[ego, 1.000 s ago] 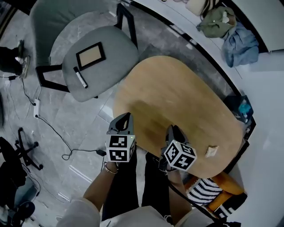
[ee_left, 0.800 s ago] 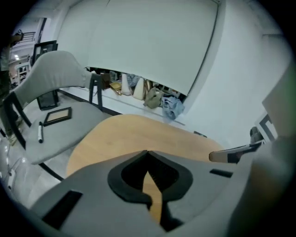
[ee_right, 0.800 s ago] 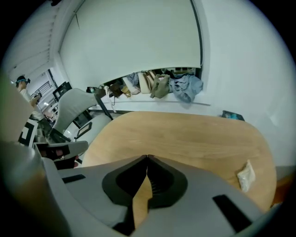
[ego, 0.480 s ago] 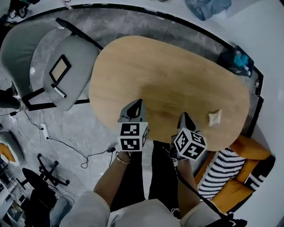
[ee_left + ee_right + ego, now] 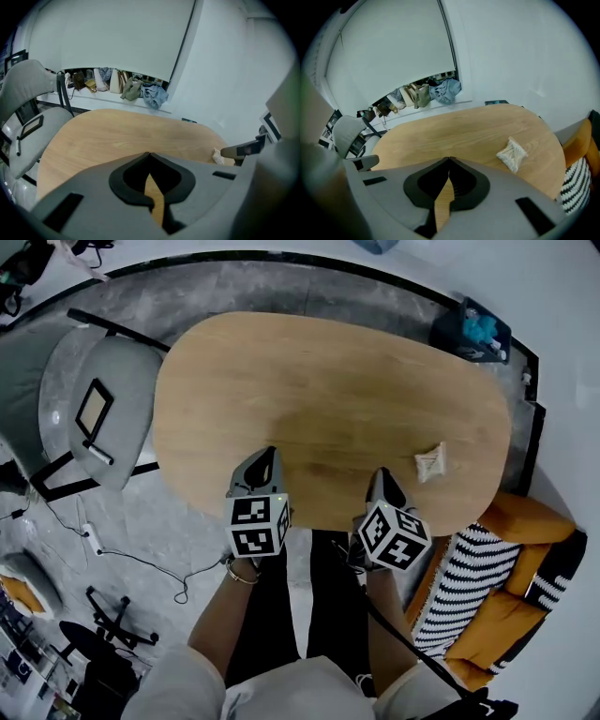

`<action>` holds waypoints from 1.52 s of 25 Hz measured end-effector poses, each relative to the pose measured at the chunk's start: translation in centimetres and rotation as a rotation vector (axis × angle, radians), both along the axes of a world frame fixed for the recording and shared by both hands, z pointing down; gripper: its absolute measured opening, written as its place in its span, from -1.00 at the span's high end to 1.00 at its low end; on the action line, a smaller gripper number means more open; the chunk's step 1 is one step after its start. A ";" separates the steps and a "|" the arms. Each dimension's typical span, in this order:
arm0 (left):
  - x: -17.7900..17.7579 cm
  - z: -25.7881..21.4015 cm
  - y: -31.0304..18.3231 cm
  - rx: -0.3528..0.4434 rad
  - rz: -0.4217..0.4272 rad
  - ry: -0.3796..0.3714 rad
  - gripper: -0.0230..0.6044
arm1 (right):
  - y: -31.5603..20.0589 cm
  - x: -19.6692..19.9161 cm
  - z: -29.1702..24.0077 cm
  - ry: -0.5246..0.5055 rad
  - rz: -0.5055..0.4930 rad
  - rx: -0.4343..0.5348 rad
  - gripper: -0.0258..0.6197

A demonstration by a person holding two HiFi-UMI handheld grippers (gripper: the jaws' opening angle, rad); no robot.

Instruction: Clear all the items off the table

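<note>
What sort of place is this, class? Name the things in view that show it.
Probably an office lounge or meeting corner: an oval wooden table, a grey upholstered chair beside it, and an orange seat with a striped cushion.

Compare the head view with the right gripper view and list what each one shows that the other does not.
Head view only: the person's legs and the cables on the floor.
Right gripper view only: the row of bags and clothes under a white wall panel, and the jaws of the right gripper meeting tip to tip, nothing between them.
Both: the wooden table, the small pale packet lying on it, the grey chair and the striped cushion.
</note>
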State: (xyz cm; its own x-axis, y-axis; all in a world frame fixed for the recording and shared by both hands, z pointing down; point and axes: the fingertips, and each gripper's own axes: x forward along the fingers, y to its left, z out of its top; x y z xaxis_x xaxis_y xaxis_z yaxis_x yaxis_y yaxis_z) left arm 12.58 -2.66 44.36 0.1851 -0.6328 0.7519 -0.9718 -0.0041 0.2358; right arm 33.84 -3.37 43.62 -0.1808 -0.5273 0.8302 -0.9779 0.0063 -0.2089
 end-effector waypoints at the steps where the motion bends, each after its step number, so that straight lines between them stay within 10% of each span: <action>1: 0.3 0.2 0.0 -0.005 0.002 0.005 0.90 | 0.0 0.6 0.1 0.002 0.013 -0.002 0.84; 28: 16.7 4.6 -7.9 -0.038 0.226 -0.042 0.90 | -1.0 18.2 6.2 -0.051 0.359 -0.092 0.81; 38: 15.9 4.6 -7.7 -0.059 0.279 -0.090 0.90 | -1.8 18.8 8.5 -0.123 0.553 -0.116 0.10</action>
